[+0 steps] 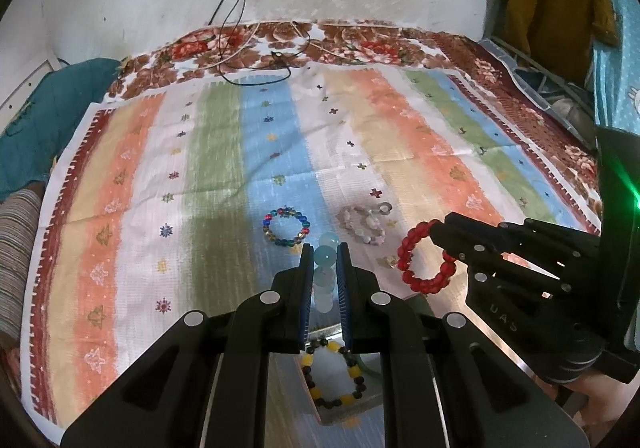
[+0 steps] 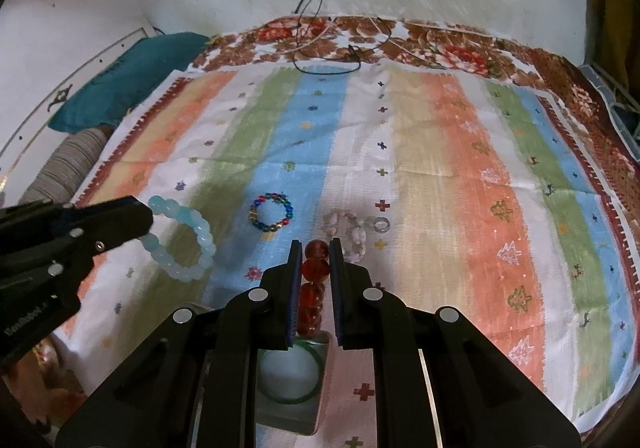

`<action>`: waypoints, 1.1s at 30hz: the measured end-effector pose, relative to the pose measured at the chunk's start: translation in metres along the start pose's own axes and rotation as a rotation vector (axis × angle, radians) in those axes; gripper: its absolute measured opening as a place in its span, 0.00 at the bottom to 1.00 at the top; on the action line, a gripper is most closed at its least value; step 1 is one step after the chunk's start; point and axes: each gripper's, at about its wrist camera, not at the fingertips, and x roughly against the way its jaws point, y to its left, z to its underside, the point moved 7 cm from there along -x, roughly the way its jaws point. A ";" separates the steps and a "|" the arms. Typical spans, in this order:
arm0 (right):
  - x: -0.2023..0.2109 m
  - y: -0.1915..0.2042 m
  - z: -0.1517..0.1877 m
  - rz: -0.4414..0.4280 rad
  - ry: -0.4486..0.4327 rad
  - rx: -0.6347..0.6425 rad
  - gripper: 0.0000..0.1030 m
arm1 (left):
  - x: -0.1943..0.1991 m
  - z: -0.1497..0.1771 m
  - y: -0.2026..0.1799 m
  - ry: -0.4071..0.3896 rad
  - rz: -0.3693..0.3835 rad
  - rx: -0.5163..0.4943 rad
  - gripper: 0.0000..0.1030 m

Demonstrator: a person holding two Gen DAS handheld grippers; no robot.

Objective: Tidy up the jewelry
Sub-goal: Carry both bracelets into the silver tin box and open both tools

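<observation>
We hold two bracelets at once over the striped cloth (image 1: pixel 224 152): the left gripper (image 1: pixel 325 252) is clenched on a pale blue bead bracelet (image 2: pixel 182 240), the right gripper (image 2: pixel 316 248) on a red bead bracelet (image 1: pixel 424 256), each loop hanging from its pinched beads. Both look like smooth, round, translucent beads strung in a ring — glassy or resin, we judge.

Some sorting seems done. Beneath the left gripper, at six o'clock in its view, a yellow-and-dark bead bracelet (image 1: pixel 334 376) already lies in a clear tray (image 1: pixel 320 412); beneath the right one, a thin green bangle (image 2: pixel 292 376) sits in a clear compartment (image 2: pixel 324 392).

Work remains. A multicoloured bead bracelet (image 1: pixel 286 226) lies at eleven o'clock from the left gripper's tips, a pale pink-white beaded piece (image 1: pixel 362 226) at one o'clock, and a small ring (image 2: pixel 380 225) just beside that — all loose on the woven, faintly creased cloth. The two held bracelets have yet to be set down, we reckon, so the job stands perhaps a third done.
</observation>
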 end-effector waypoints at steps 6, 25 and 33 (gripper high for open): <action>0.014 0.006 0.002 -0.028 -0.029 -0.001 0.14 | 0.011 0.004 -0.007 -0.023 0.007 -0.019 0.11; 0.041 0.018 0.024 -0.052 -0.048 0.037 0.14 | 0.035 0.026 -0.025 -0.049 0.020 -0.051 0.11; 0.049 0.022 0.038 -0.061 -0.042 0.061 0.14 | 0.042 0.036 -0.029 -0.053 0.022 -0.060 0.11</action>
